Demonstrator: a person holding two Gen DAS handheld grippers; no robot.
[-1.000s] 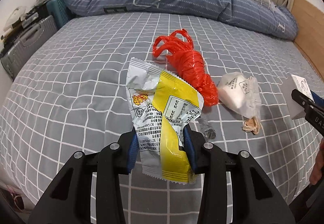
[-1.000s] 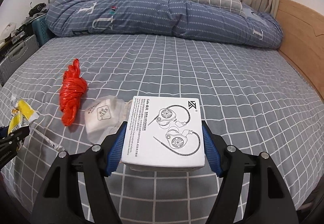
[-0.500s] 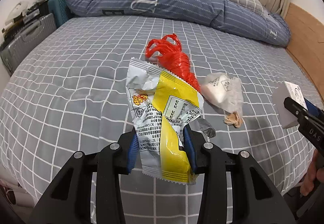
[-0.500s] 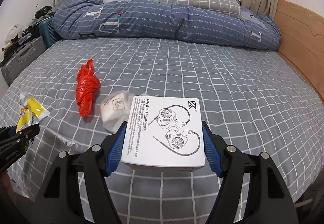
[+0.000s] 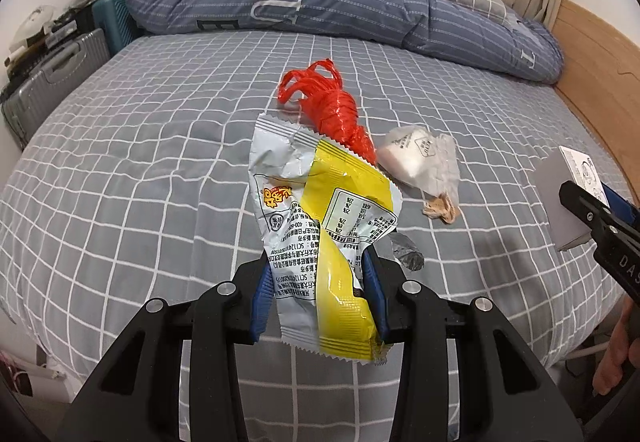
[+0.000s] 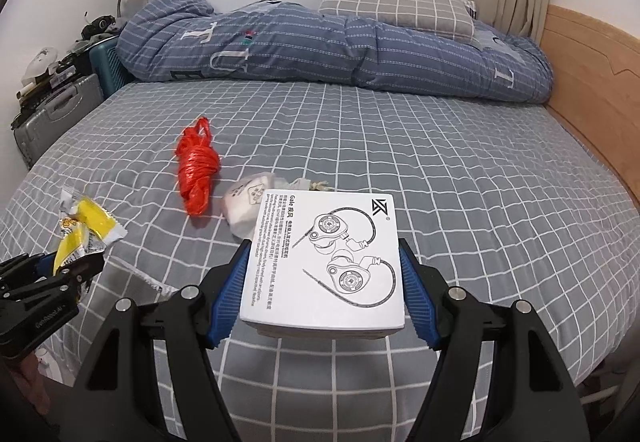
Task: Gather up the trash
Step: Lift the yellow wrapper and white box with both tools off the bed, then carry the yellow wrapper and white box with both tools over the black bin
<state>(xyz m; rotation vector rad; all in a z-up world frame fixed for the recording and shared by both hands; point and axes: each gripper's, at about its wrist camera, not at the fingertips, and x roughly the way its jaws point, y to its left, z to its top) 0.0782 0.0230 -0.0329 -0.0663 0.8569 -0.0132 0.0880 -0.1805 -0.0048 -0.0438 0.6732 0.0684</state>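
My left gripper [image 5: 318,274] is shut on a yellow and silver snack wrapper [image 5: 320,218], held above the bed's near edge; it also shows in the right wrist view [image 6: 86,230]. My right gripper [image 6: 324,270] is shut on a white earphone box [image 6: 324,262], also seen in the left wrist view [image 5: 568,198]. On the grey checked bed [image 6: 460,178] lie a red plastic bag [image 5: 336,110] [image 6: 198,172], a clear bag with a white mask [image 5: 420,158] [image 6: 244,202], a small brown scrap [image 5: 440,208] and a clear plastic piece [image 5: 406,252].
A rolled blue quilt [image 5: 340,10] and a checked pillow [image 6: 400,8] lie at the far end of the bed. Suitcases [image 5: 52,82] stand left of the bed. A wooden headboard [image 6: 592,82] runs along the right side.
Both grippers have drawn back and risen from the bed, each keeping its item. The trash on the bed looks farther away; it has not moved.
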